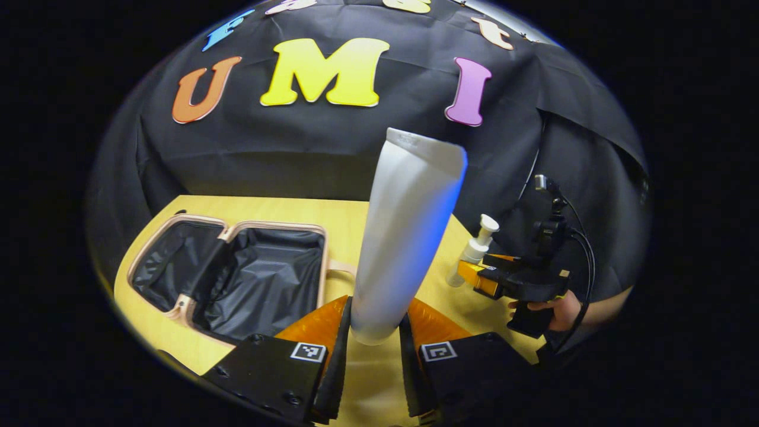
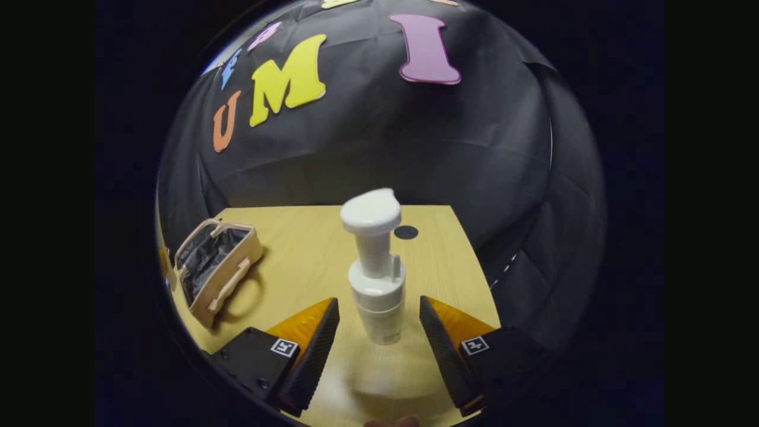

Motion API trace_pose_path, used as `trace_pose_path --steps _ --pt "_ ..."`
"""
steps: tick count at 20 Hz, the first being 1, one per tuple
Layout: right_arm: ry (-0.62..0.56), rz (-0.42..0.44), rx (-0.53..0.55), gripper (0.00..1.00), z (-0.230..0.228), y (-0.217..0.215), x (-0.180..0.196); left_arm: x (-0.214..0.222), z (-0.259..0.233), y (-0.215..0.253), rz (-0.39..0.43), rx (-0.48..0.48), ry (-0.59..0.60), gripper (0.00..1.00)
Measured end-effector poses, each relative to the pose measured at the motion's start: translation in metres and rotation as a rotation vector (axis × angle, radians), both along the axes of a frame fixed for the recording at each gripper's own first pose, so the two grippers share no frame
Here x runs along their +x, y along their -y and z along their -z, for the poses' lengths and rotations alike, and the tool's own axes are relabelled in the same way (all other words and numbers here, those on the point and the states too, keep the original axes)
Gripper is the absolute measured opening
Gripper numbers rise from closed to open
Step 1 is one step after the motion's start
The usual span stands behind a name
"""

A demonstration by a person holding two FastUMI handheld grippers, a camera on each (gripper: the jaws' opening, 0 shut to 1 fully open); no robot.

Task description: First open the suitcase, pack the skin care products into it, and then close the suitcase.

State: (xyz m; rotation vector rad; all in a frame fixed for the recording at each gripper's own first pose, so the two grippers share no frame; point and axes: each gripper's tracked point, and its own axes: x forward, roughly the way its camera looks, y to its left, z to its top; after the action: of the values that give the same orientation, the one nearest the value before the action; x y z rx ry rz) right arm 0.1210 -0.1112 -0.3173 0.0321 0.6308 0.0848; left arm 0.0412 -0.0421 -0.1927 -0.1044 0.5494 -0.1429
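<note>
Left gripper view: tube (image 1: 409, 237) upright, gripped between the jaws.

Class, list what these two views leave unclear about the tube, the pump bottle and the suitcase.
- Tube, left gripper view: its printing is blurred, and whether both fingers press it is unclear.
- Pump bottle, right gripper view: any label is too small; its base is blurred.
- Suitcase, left gripper view: the dark lining hides the floor's corners; the left gripper's body cuts off its near edge.
</note>
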Motion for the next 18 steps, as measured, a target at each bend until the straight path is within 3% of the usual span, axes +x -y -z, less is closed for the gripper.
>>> trace_pose_path --steps 4,5,7,9,14,18 --pt "-0.030 0.002 -0.009 0.72 0.016 -0.004 0.015 -0.017 0.008 -0.047 -0.073 0.019 -0.046 0.44" --pt "-0.045 0.003 -0.011 0.62 0.019 -0.004 0.016 -0.020 0.008 -0.056 -0.099 0.009 -0.057 0.44" --pt "-0.054 0.016 -0.018 0.51 0.018 -0.005 0.017 -0.018 0.009 -0.077 -0.141 -0.008 -0.062 0.44" --pt "-0.070 0.018 -0.020 0.49 0.017 -0.007 0.012 -0.014 0.009 -0.099 -0.152 0.001 -0.068 0.44" --pt "-0.085 -0.013 0.057 0.48 -0.019 -0.026 -0.021 0.004 0.021 -0.139 -0.079 -0.017 -0.138 0.44" --pt "-0.098 -0.056 0.132 0.46 -0.070 -0.044 -0.067 0.026 0.060 -0.155 0.037 -0.060 -0.312 0.44"
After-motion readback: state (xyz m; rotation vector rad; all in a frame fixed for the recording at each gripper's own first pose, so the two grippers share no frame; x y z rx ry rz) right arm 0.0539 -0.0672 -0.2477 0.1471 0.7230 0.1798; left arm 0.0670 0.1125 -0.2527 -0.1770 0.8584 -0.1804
